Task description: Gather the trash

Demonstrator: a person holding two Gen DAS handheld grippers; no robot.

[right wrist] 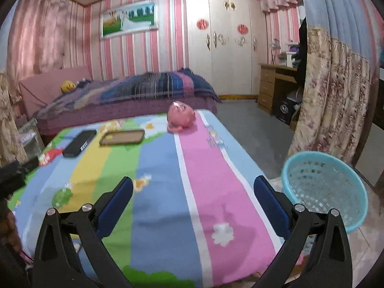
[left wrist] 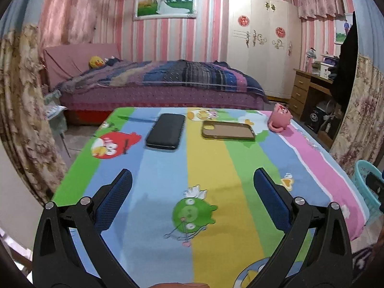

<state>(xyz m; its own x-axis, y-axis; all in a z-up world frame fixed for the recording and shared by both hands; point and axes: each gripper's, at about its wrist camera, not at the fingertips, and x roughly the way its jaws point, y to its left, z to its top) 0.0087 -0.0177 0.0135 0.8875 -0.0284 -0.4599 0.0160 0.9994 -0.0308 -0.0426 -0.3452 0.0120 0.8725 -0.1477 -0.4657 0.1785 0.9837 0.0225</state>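
A pink-striped bedroom is surrounding the rainbow cartoon-cloth surface, where a black slab, olive phone case and toppled pink mug are lying far off. Both the left hand-held gripper and right hand-held gripper are hanging spread and empty; nothing here is looking clearly like trash, so they are risking binning valuables in the turquoise mesh basket beside the surface.

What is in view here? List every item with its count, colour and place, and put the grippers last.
Tablecloth: one, rainbow stripes with cartoon birds, covering the table.
Phone: one, black, far left of table.
Phone case: one, olive-brown, empty, right of the phone.
Pink mug: one, lying tipped at the far right corner.
Basket: one, turquoise, on the floor right of the table.
Bed: one, purple-blue quilt, behind the table.
Wardrobe: one, cream, back wall.
Desk: one, wooden, right.
Left gripper: open, empty, above the table.
Right gripper: open, empty, above the table.
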